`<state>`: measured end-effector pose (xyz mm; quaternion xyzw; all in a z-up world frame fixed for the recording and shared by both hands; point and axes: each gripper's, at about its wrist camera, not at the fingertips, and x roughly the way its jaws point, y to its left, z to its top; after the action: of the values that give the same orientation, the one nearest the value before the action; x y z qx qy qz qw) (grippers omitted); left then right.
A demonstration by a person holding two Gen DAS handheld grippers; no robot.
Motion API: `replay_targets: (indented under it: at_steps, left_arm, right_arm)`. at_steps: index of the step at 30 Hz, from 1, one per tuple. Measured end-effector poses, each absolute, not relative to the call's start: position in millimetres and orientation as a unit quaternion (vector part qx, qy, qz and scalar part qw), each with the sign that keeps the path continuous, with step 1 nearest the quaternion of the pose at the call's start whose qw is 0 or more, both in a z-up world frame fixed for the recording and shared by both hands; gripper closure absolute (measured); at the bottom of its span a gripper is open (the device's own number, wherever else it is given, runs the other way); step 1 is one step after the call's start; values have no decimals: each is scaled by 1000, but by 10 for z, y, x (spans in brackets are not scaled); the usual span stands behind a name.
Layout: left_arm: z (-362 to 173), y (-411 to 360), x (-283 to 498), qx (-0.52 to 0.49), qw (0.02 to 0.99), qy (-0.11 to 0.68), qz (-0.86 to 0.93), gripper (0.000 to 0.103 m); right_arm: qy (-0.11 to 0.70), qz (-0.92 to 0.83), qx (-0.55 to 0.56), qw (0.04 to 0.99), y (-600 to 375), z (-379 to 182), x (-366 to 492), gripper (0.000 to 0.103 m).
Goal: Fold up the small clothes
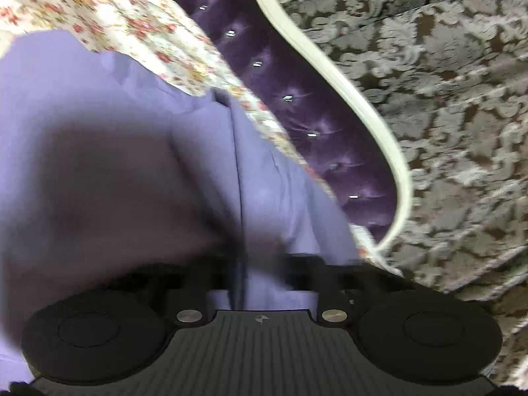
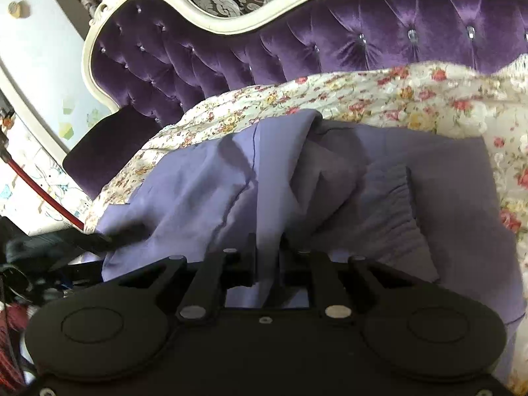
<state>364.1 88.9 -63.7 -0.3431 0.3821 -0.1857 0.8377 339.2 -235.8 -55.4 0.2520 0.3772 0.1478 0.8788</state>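
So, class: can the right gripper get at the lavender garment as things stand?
Probably yes: the right gripper already looks closed on a fold of the lavender garment lying on the floral bedspread, with nothing between them.

Soft dim indoor light, heavy motion blur in the left view, fisheye bending at both edges.

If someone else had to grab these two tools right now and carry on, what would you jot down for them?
Left tool: shut on the lilac garment, pinching a fold along its dark seam.
Right tool: shut on the same garment's cloth, which bunches between its fingers.
The garment lies rumpled on the floral bedspread, below the purple tufted headboard.
Done: both grips taken.
Left: no neat fold shows yet; the fold itself, then smoothing it flat, probably come next.
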Motion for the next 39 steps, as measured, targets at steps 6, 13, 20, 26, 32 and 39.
replay_targets:
  at_steps: [6,13,20,26,32,39]
  left_arm:
    - [-201,1087,3584,-296,874,342,-178,92]
    - [-414,959,3395,-250,881,362,-174,80]
    - [-544,877,3125,-197,905,339,-164,68]
    - [-67,875,2909,-113,953,260,-110,46]
    - [45,604,3302,-85,959,262,-69,41]
    - [-455,608,3638,-35,941,335,-34,43]
  right_arm:
    - [334,203,273,879,-2205,-261,3409,86]
    - [332,153,281,887,-2337,-465,3293,86]
    - [367,92,281,882,-2530,-869,3172,62]
    - [274,65,207,937,-2430,-406,2898,50]
    - [236,98,135,957,-2107,-131,3164,49]
    - [322,57,100,940,-2088,-591,3559,51]
